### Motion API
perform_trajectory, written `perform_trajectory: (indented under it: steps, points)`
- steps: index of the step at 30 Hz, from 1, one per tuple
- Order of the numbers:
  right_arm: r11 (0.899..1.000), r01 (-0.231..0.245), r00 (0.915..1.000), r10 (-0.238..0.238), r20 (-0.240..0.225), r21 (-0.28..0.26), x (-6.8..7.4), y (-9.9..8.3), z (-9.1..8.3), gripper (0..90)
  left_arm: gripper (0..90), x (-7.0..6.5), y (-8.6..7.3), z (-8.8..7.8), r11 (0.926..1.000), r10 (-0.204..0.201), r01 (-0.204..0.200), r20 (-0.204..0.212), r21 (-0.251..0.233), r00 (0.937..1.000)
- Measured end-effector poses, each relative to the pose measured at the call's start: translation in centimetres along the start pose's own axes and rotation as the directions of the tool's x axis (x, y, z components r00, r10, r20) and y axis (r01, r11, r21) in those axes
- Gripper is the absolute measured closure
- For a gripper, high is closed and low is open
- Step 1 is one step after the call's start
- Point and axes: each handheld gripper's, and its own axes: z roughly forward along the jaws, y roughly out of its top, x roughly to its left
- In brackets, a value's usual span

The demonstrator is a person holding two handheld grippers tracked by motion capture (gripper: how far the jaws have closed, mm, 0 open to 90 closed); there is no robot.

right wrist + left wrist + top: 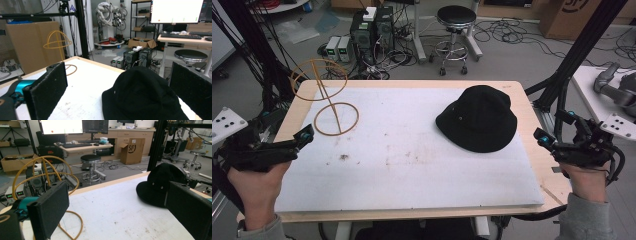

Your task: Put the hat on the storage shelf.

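Black hat lies on the bench, both grippers empty

Black bucket hat (477,118) lies at two o'clock on the bench (412,165). Left gripper (304,135) at nine, right gripper (544,139) at three: jaws wide apart, holding nothing. Hands grip from below. Wire hat stand (329,97) stands at ten; the left gripper view shows its base ring just beside the jaw.

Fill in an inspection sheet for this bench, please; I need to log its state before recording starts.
Surface: white mat on a wooden table, lightly stained.
Job's things: black bucket hat right of centre; yellow wire hat stand upright at the far left.
Clutter: nothing seen.
Grippers: left gripper and right gripper both open, empty, at the table's side edges.
Cables: tangled on the floor beyond.
Surroundings: stool, power supplies, cardboard boxes.
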Motion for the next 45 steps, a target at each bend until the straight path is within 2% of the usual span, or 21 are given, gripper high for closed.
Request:
perform_trajectory:
  steps: [9,19,27,31,33,38,43,45]
  points:
    - [1.0,0.004,1.0,-0.004,-0.008,0.005,0.1,-0.1,0.2,1.5,5.9,0.0,0.1,-0.2,1.0,-0.004,0.004,-0.001,-0.005,1.0]
    - [1.0,0.0,1.0,0.0,0.008,0.021,-0.2,-0.2,0.3,1.5,6.0,0.0,-0.1,0.1,1.0,-0.001,0.001,0.004,0.009,1.0]
    - [0.999,0.019,0.9997,-0.019,0.017,0.037,-0.5,-0.3,1.1,1.5,6.0,-0.1,-0.3,-0.3,1.0,-0.004,0.004,-0.003,0.006,1.0]
    - [0.999,0.024,0.9992,-0.024,0.031,0.024,-1.0,-0.1,1.8,1.5,6.0,-0.4,-0.4,-0.5,0.9999,-0.005,0.005,0.003,0.011,1.0]
    - [0.999,0.022,0.9992,-0.023,0.031,0.025,-1.1,-0.1,1.9,1.5,6.0,-0.4,-0.4,-0.5,0.9998,-0.019,0.019,0.027,0.008,0.9995]
    - [0.995,0.023,0.9995,-0.025,0.022,0.097,-2.5,-0.4,3.0,1.5,5.9,-1.3,-0.1,-0.9,1.0,-0.001,0.001,0.036,0.0,0.9994]
    - [0.989,0.026,0.9997,-0.026,-0.004,0.143,-3.8,-0.2,4.0,1.5,5.9,-1.2,-0.7,-1.0,0.9997,0.001,-0.001,0.022,0.023,0.9998]
    - [0.989,0.029,0.9996,-0.028,-0.01,0.145,-4.0,-0.2,4.2,1.5,6.0,-1.2,-0.8,-1.1,0.9997,-0.001,0.0,0.017,0.024,0.9999]
